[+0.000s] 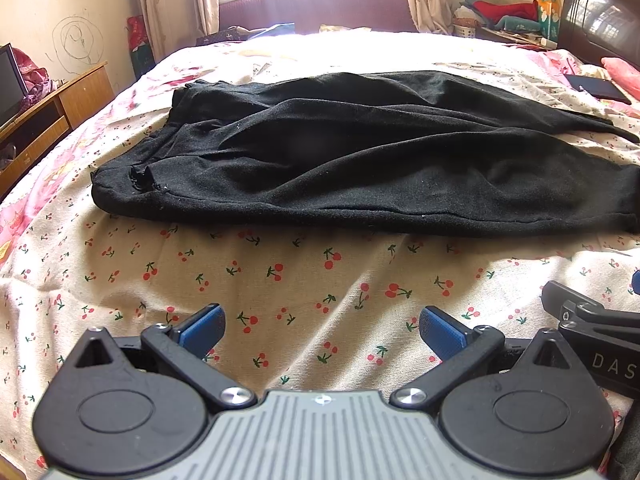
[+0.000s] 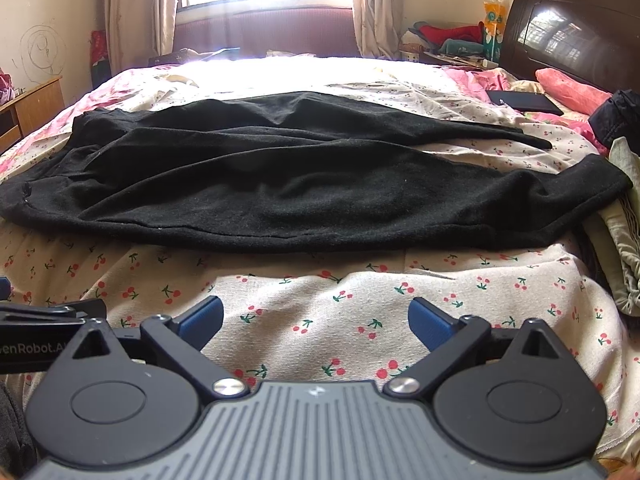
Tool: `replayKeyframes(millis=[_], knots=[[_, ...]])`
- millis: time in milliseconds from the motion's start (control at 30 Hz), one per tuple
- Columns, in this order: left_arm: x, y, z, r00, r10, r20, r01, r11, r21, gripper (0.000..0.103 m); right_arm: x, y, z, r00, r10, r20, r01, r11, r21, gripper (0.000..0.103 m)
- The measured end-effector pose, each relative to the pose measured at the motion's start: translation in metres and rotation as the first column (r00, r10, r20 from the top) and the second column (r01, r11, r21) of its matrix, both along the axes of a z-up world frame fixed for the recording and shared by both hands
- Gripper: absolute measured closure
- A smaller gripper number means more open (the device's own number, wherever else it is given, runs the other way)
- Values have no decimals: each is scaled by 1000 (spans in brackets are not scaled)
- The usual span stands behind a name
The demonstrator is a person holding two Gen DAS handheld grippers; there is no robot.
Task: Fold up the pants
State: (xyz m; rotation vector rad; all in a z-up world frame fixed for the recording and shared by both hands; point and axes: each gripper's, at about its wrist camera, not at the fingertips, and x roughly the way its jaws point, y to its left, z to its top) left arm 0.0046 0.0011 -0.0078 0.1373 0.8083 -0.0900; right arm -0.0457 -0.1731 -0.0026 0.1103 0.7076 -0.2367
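Hovering over cherry-print bed sheet point(image 1: 280, 280), left gripper point(image 1: 322, 326) and right gripper point(image 2: 316, 318) jaws both gaping, empty; black pants point(image 2: 280, 184) lying ahead, untouched.

Black pants point(image 1: 360, 160) lie flat, rumpled, lengthwise across bed; legs slightly apart.

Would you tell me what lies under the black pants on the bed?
The black pants rest directly on the cherry-print sheet, which shows all around them. Whatever else might sit beneath the fabric is covered and cannot be seen.
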Motion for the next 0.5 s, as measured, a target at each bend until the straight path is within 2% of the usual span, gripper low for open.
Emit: replayKeyframes(millis=[500], knots=[[0,1,1,1000,1,-2,-1,1000,-5,0,1,0,1,1000,3,-1,-3,1000,4,5]])
